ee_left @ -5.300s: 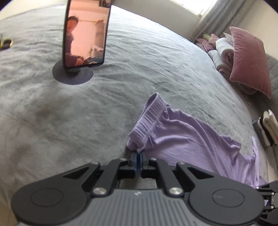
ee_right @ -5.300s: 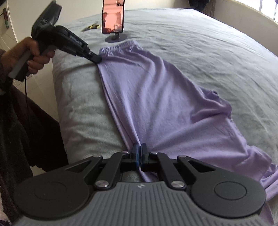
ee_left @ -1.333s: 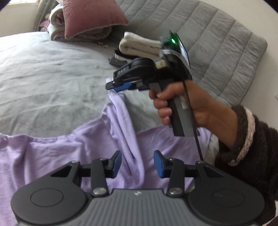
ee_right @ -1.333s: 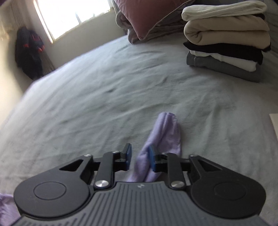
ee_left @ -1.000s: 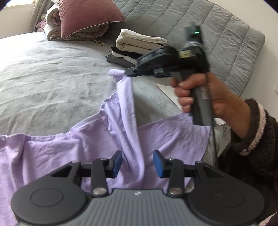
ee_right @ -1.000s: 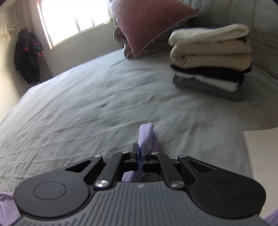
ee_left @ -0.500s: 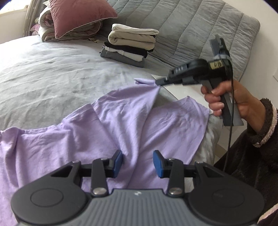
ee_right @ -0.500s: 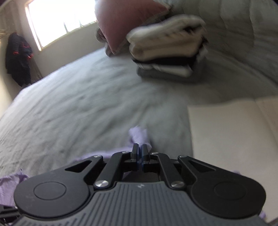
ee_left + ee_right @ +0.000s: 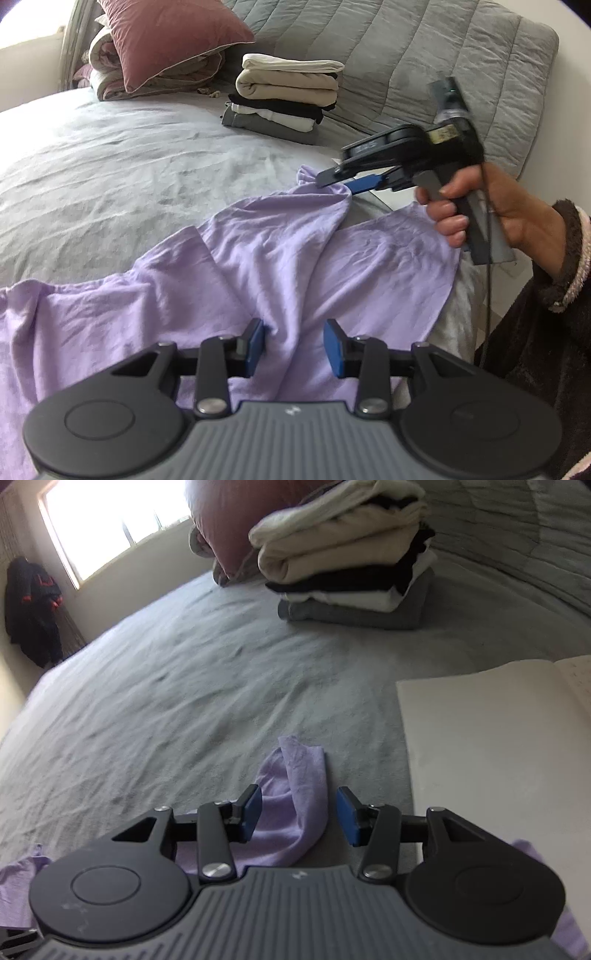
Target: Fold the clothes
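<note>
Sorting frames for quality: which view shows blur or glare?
Right wrist view: window blown out white, folded stack smeared and soft. Left wrist view: sharper, evenly lit, lilac garment creases crisp; only mild overexposure top left; fisheye bends the headboard.

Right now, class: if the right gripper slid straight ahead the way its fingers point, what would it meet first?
The right gripper, fingers open, would first meet the rumpled corner of the lilac cotton garment lying between them, then the grey bedspread. The stack of folded clothes looks farther off; depth is unclear.
</note>
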The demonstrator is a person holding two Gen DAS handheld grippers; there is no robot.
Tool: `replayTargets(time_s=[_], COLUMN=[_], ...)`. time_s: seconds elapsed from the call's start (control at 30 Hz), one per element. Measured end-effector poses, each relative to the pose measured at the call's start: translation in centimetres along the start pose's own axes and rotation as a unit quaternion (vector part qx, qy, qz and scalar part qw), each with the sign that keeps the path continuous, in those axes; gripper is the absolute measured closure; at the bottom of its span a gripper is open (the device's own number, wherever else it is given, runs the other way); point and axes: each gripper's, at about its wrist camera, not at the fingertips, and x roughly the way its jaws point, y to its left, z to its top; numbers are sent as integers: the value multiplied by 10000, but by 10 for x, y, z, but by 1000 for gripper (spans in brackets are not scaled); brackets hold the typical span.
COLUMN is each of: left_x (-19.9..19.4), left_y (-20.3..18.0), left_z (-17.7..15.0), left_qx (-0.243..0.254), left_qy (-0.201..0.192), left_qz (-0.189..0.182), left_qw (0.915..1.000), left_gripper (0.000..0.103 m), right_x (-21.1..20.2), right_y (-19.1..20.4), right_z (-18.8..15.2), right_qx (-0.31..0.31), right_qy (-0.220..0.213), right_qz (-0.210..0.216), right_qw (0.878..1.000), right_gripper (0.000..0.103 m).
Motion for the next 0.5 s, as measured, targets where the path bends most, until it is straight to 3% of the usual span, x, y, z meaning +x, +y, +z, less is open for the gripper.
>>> replayTargets(time_s=[0.03,0.1,0.13,0.17,0.27,0.5], left_x=[0,1,1,1,-6,-29], left_y=[0,0,0,2,9,18], left_z=[0,1,1,2,6,14], left_qx=[9,18,16,-6,-204,-393], left_qy=[-14,-42,-56,-72,-218,-628], left_qz=[32,108,150,187,179,57], left_qw=[10000,9999,9999,9998,9994,9972], left_gripper=[69,76,88,96,97,97], right_x=[4,10,11,11,2,-35], right_y=[2,6,9,12,19,32], right_z=[0,0,1,2,6,19], right_qx=[-34,-147,-210,-271,-438,-602], right_qy=[-25,-91,-146,-210,-560,-1096], right_qz=[-41,-181,-268,-354,-514,-416], right_qw=[10000,9997,9993,9988,9961,9913], right_gripper=[54,70,90,98,98,98])
